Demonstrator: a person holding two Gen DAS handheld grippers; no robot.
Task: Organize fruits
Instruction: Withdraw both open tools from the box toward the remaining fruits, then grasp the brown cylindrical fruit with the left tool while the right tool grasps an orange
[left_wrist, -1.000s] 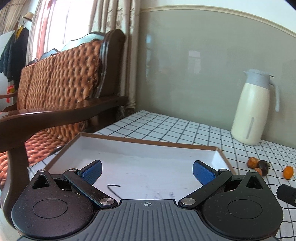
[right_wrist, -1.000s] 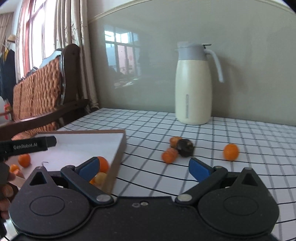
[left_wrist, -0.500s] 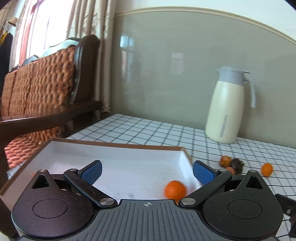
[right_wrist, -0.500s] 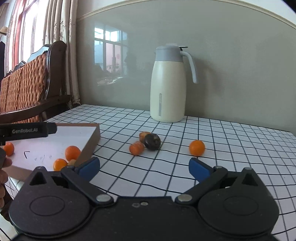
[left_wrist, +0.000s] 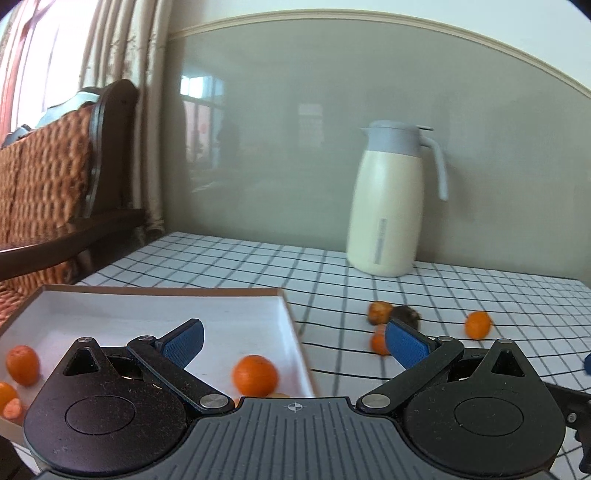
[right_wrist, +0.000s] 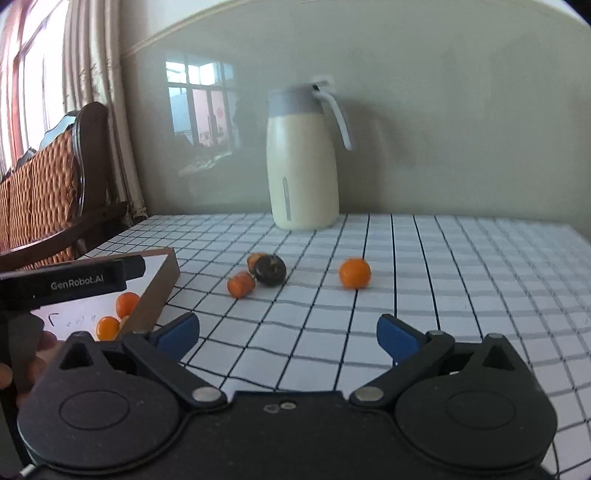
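A shallow white box with brown walls (left_wrist: 291, 321) lies on the checked table at the left and holds several small oranges (left_wrist: 255, 374). It also shows in the right wrist view (right_wrist: 166, 273). On the cloth lie two orange pieces (right_wrist: 241, 283), a dark fruit (right_wrist: 271, 270) and a lone orange (right_wrist: 354, 272); the lone orange also shows in the left wrist view (left_wrist: 477, 325). My left gripper (left_wrist: 293, 338) is open and empty over the box's right edge. My right gripper (right_wrist: 288, 332) is open and empty above the cloth, short of the loose fruit.
A cream jug with a grey lid (right_wrist: 301, 162) stands at the back by the wall. A wooden armchair with a woven cushion (left_wrist: 55, 184) is left of the table. The left gripper's body (right_wrist: 66, 282) crosses the box in the right wrist view.
Both grippers have swung to the right. The box has slid to the left in both views and the loose fruit on the cloth is now nearer the middle. Both stay open.
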